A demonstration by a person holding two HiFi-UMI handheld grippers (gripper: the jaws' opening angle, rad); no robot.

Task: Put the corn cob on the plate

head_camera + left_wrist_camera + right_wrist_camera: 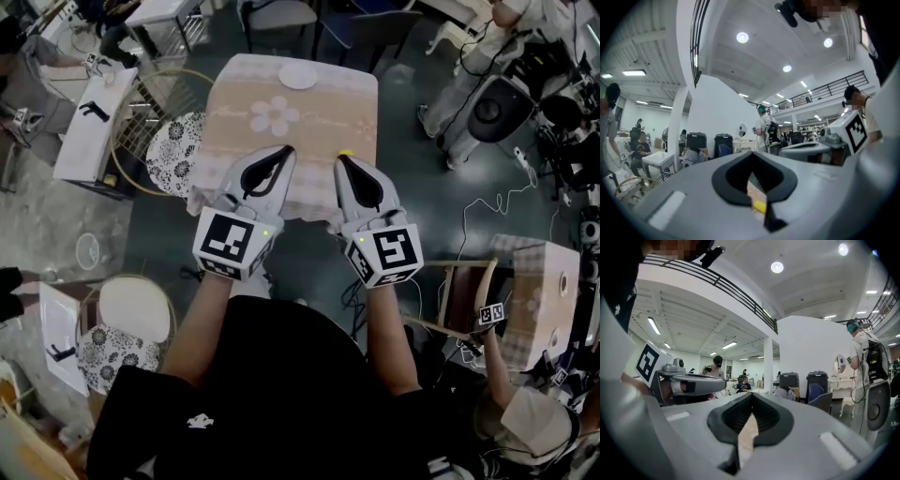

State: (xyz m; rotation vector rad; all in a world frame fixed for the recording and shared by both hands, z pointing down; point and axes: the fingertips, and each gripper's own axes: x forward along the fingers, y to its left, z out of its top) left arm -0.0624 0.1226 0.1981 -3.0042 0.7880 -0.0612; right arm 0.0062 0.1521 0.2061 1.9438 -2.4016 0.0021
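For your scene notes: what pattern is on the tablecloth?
The tablecloth is beige with a white flower; head view shows it best.

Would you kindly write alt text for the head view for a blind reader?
From above, a person in black holds the left gripper and right gripper side by side, both shut, pointing at a table with a floral cloth. A white plate sits at its far edge; the corn cob, probably, shows as a yellow speck by the right gripper's tip.
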